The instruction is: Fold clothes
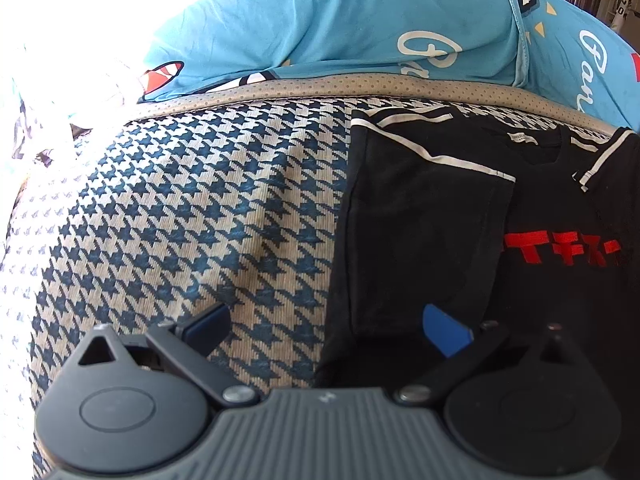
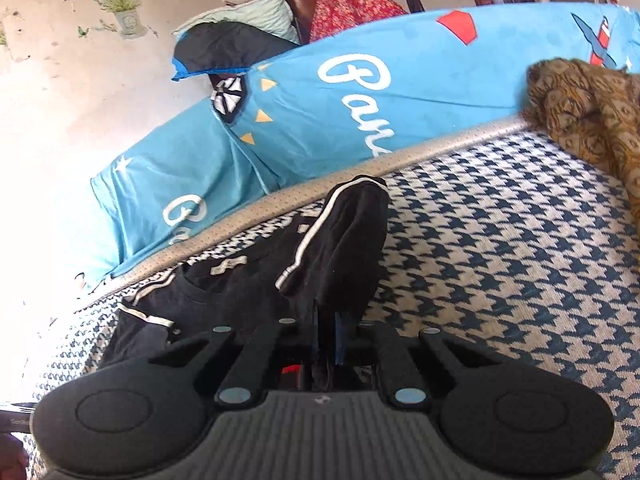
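You are working over a black T-shirt (image 1: 460,220) with white stripe trim and red lettering, lying on a houndstooth mattress (image 1: 200,208). The shirt sits just in front of the mattress's grey dotted edge, with a blue printed bedsheet (image 1: 340,20) bunched beyond that edge. The shirt's left side already lies folded inward over the chest.

The main risk, as you judge it from here, is the raised sleeve slipping free. Your right gripper (image 2: 326,344) pinches only a narrow bunch of cloth, so a quick swing toward the shirt's middle could pull it out or drag the whole shirt across the mattress and undo the fold already made. The sleeve could also land twisted, leaving a lumpy crease. A brown patterned cloth (image 2: 592,112) lies well apart from the shirt, at the far right of the mattress, and is unlikely to interfere.

The right gripper's jaws are clenched almost fully together on the shirt's right sleeve (image 2: 344,240), which stands lifted above the shirt's body.

Your left gripper (image 1: 328,328) hovers over the shirt's left edge with its jaws spread wide, released, grasping nothing; one blue pad sits over the mattress, the other over black cloth.
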### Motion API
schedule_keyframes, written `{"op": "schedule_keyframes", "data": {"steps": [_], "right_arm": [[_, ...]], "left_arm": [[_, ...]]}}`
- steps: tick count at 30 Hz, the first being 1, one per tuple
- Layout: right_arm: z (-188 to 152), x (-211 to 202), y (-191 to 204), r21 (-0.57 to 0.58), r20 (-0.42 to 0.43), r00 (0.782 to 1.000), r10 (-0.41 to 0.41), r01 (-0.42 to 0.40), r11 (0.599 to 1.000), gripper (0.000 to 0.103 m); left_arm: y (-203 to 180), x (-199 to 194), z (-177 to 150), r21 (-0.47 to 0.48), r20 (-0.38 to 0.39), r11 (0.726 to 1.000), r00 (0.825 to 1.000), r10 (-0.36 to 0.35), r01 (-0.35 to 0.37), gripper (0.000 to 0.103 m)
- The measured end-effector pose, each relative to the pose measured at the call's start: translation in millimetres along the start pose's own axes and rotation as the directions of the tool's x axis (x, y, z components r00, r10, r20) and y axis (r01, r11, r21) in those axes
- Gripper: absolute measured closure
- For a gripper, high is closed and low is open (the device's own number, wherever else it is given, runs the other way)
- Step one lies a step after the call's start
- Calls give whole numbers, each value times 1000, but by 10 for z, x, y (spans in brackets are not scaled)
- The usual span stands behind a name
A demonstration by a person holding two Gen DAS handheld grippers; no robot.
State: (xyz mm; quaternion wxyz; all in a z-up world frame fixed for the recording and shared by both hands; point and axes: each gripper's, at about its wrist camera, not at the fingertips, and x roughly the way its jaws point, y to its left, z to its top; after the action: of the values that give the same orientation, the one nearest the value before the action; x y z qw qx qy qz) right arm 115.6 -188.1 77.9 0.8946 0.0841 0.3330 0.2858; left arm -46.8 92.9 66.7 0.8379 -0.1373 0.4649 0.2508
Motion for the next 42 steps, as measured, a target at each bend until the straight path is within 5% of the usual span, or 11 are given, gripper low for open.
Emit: {"op": "schedule_keyframes", "data": {"steps": [15, 19, 26, 32, 39, 42], "right_arm": [[-243, 244, 1560, -217, 7, 970, 245, -237, 947, 94], [-540, 439, 2025, -429, -66, 975, 214, -221, 876, 94], [-887, 671, 2288, -503, -123, 971, 205, -239, 830, 94], [-899, 820, 2289, -460, -124, 976, 180, -218, 861, 94], [-824, 776, 2318, -403, -32, 989, 142, -143, 904, 94], [-879, 845, 2349, -408, -129, 977, 172, -210, 888, 91]], "left_arm": [[585, -43, -45, -122, -6, 992, 1000, 26, -26, 0], [748, -31, -70, -164, -17, 986, 1000, 26, -29, 0], [873, -81, -68, -184, -11, 983, 1000, 27, -28, 0], [938, -110, -56, -186, -11, 982, 999, 33, -35, 0], [1010, -124, -48, -200, -13, 979, 999, 38, -40, 0], [1041, -133, -34, -211, -15, 977, 999, 35, -37, 0]]}}
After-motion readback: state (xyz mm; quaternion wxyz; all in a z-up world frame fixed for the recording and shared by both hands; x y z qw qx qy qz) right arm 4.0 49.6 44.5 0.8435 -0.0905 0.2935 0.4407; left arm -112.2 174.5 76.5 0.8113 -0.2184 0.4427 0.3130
